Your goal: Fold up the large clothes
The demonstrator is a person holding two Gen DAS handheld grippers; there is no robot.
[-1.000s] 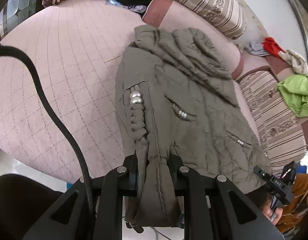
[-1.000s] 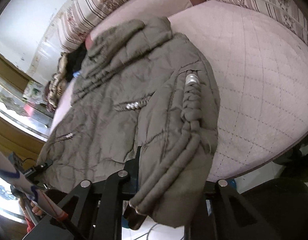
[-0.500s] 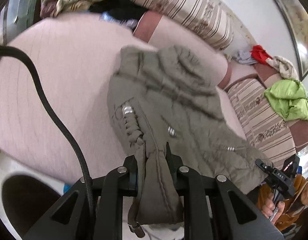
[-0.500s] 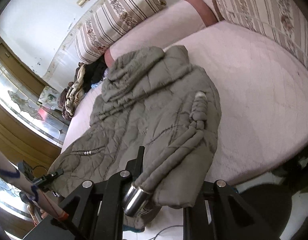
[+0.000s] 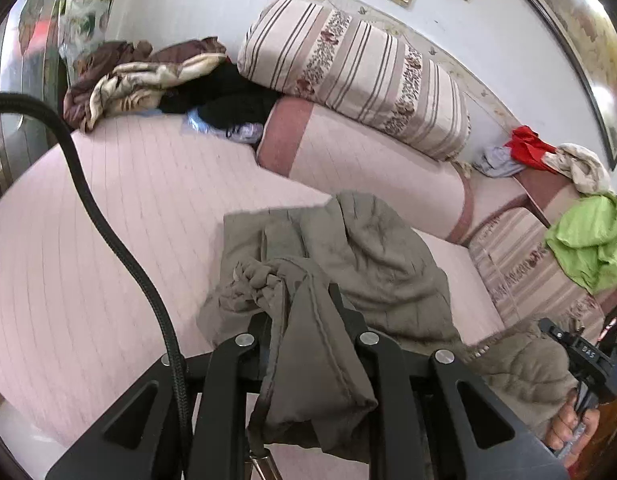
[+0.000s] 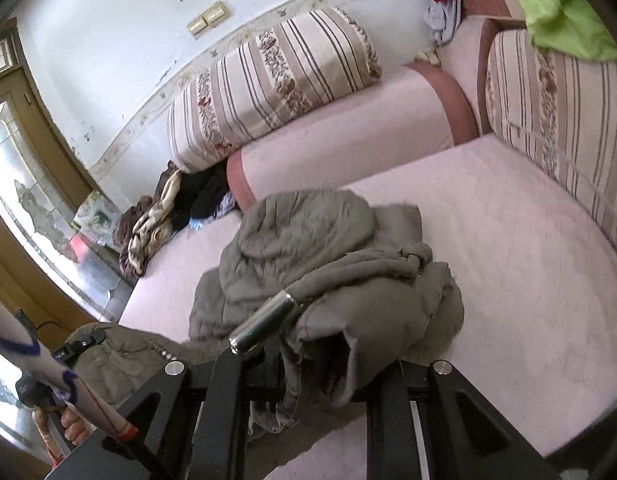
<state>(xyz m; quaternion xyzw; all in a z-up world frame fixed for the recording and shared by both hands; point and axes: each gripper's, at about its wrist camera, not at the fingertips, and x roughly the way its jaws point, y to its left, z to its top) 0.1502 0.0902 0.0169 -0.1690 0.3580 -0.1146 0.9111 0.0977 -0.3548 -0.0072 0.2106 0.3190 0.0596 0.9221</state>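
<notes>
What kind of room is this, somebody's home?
Most likely a lived-in bedroom or sitting room. A wide padded platform with a pink quilted cover, striped floral bolsters along the wall, and loose clothes heaped about, like the green garment, suggest a home.

Matte black left gripper [image 5: 304, 316] with silver screws (braided black cable [image 5: 120, 236] alongside).

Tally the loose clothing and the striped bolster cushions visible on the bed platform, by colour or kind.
Olive jacket: 1
Lime green garment: 1
Red garment: 1
Grey garment: 1
Striped bolster cushions: 2
Total: 6
</notes>
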